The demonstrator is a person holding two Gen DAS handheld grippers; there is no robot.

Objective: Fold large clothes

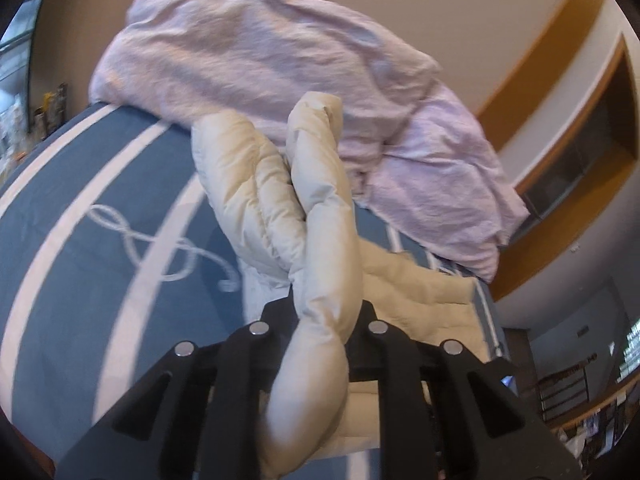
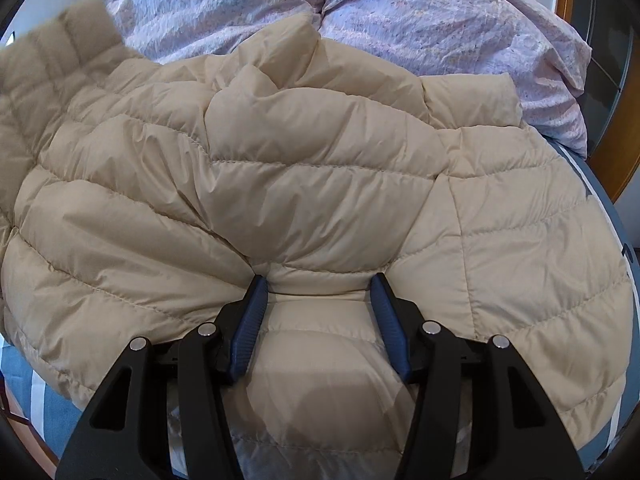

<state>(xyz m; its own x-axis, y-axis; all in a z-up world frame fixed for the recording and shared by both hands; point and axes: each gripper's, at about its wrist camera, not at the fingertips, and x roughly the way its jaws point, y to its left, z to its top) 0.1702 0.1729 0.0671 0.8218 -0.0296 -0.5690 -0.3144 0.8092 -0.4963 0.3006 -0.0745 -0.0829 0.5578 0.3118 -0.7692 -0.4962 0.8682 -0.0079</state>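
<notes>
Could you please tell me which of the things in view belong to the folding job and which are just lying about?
Part of the job:
- beige puffer jacket
- left gripper, jaws shut on a jacket fold
- right gripper, jaws pressing a bunched jacket fold

Just lying about:
- lilac duvet
- blue striped bedcover
- wooden headboard

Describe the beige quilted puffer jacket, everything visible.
The beige quilted puffer jacket looks like matte nylon, stitched into puffy horizontal channels. It lies rumpled on the blue white-striped bedspread, against the lilac crumpled duvet. The left hand-held gripper pinches a raised fold; the right hand-held gripper straddles another bulge.
</notes>
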